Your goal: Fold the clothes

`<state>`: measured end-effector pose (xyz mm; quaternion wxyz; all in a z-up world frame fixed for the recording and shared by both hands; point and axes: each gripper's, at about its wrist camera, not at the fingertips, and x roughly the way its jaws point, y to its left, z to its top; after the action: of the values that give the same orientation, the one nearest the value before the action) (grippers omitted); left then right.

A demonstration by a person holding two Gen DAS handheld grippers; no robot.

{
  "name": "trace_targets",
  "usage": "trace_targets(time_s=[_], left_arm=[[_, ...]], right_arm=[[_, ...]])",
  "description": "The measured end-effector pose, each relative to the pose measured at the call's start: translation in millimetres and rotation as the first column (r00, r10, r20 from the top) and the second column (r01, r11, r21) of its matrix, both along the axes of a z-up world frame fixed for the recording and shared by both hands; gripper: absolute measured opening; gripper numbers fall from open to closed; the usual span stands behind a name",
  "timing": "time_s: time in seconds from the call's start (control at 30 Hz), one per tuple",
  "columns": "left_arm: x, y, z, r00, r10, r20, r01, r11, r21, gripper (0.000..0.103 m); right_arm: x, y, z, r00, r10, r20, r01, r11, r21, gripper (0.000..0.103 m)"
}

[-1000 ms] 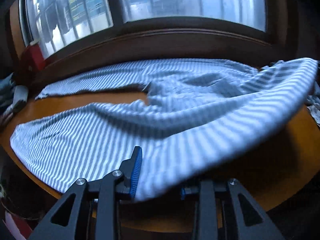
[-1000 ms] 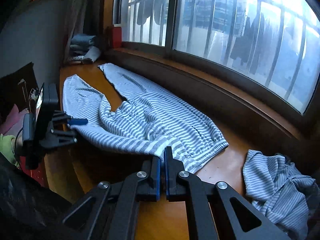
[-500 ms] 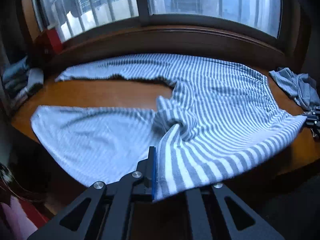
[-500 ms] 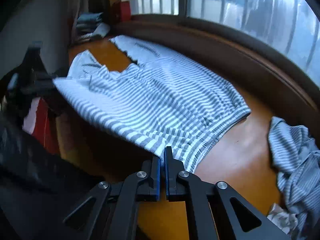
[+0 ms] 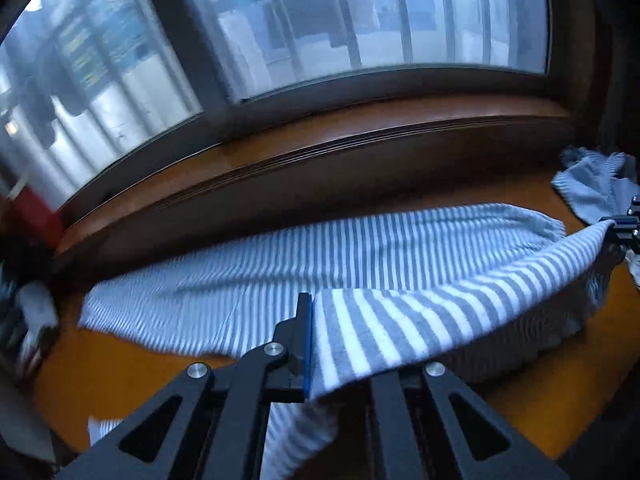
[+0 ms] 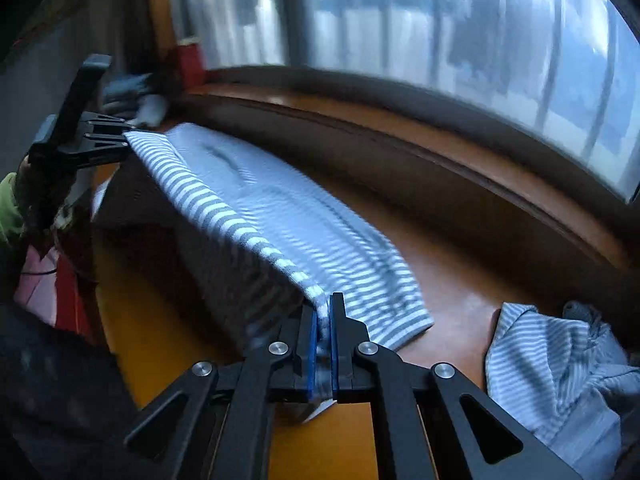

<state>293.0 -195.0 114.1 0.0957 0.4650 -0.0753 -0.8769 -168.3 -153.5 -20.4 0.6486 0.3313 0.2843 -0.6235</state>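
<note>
- Striped grey-and-white trousers (image 5: 400,264) fill the left wrist view, lying along a wooden window seat (image 5: 120,368) under a wide window (image 5: 320,28).
- A second ago the trousers lay spread flat, both legs apart, with bare wood between them. Now the near edge is lifted and stretched taut in the air, above the far part that lies on the seat below the sill.
- At the bottom of this view, the left gripper (image 5: 316,344) is pinched tight on that raised edge. One blue-padded finger shows; the cloth hides the other. A second ago its jaws stood apart, only part way round the cloth.
- At the right edge, the right gripper (image 5: 618,226) holds the other end of the raised edge. A crumpled striped garment (image 5: 592,188) lies beyond it.
- From the right wrist view, the right gripper (image 6: 322,332) is clamped on the waistband end of the trousers (image 6: 304,232), its blue pads pressed on a thin fold, as it was a second ago.
- The lifted edge runs as a tight line up and to the left, reaching the left gripper (image 6: 122,142), held well above the seat (image 6: 460,288). A second ago that gripper sat lower, at the cloth lying on the wood.
- A person's green sleeve (image 6: 8,208) shows behind the left gripper. Both grippers tilt downward.
- The crumpled striped garment (image 6: 560,368) lies on the seat at lower right, apart from the trousers.
</note>
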Motion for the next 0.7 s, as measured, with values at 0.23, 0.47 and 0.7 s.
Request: trace_targets(time_s=[0.23,0.47,0.7], left_arm=[[-89.0,-10.9,-64.3,0.992,-0.054,0.112,0.05,0.998,0.037,0.006],[-125.2,-20.8,-104.6,0.982,-0.02,0.189,0.008,0.998,0.063,0.02],[-121.9,-17.8,-101.5,0.986,-0.01,0.167,0.001,0.999,0.054,0.029]], right_arm=[[-41.0,-49.3,-51.5,0.99,-0.14,0.024,0.138,0.986,0.094,0.004],[-60.1,-56.4,-59.9,0.969,-0.245,0.025,0.239,0.961,0.141,0.026],[-51.1,-25.4,-21.7,0.926,-0.375,-0.034,0.376,0.926,0.025,0.038]])
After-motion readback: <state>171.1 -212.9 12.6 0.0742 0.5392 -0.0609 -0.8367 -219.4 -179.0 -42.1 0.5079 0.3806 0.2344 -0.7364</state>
